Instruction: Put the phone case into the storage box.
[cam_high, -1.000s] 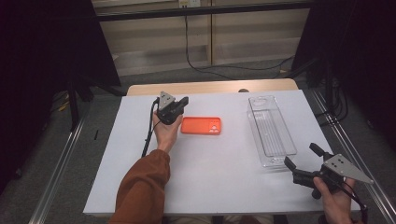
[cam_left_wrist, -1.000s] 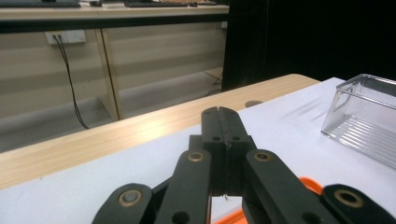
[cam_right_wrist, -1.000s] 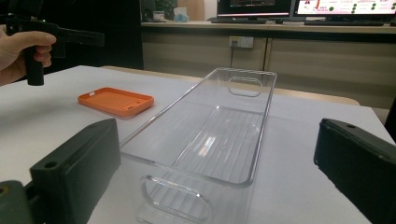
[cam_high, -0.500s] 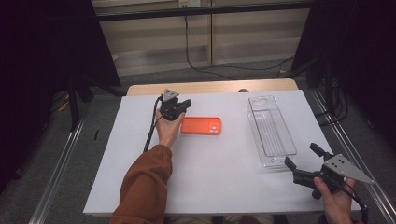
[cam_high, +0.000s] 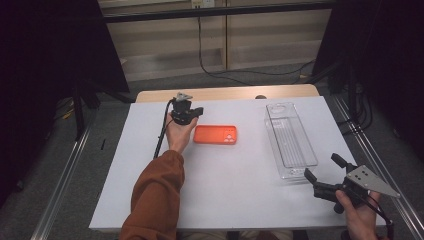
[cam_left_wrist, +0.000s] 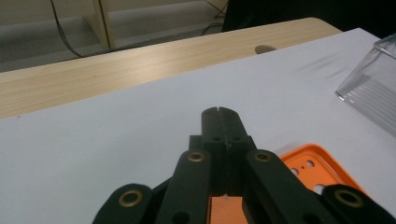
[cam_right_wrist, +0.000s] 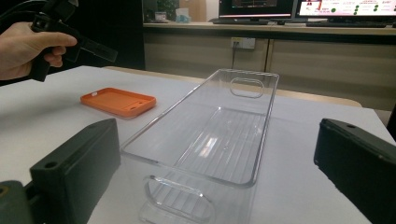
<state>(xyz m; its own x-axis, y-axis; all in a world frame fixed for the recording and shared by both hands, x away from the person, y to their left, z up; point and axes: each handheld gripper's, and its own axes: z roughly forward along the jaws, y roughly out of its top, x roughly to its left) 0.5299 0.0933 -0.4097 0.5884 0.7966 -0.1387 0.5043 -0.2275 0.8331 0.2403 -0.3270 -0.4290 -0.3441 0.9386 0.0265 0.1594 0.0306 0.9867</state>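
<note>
Right gripper (cam_high: 322, 174): nearest to you, at the near right corner of the table; its jaws are spread wide with nothing between them, aimed at the near end of the bin.
Clear bin (cam_high: 291, 140): one transparent oblong container, empty, lying lengthwise on the right side of the white table (cam_high: 235, 195), with a handle cut-out at each short end. In the right gripper view (cam_right_wrist: 219, 140) its near wall sits in line with the gap between your open jaws.
Orange case (cam_high: 215, 134): one flat orange phone-style cover, lying open side up near the table's middle, well apart from the bin and left of it.
Left gripper (cam_high: 196, 111): farthest out, hovering just above and left of the case; its jaws are pressed together on nothing, the tips (cam_left_wrist: 219, 116) pointing past the case's far left edge.
Step in hand, as I judge it: picking up the case with your left hand.
How to do it well: open the jaws before you descend, since closed tips will only push the case along. Come in over a short edge, drop one pad inside the raised rim and one outside, then pinch the rim wall. Keep your right hand ready to steady the bin.
Count: two grippers, one case, one bin, one table.
</note>
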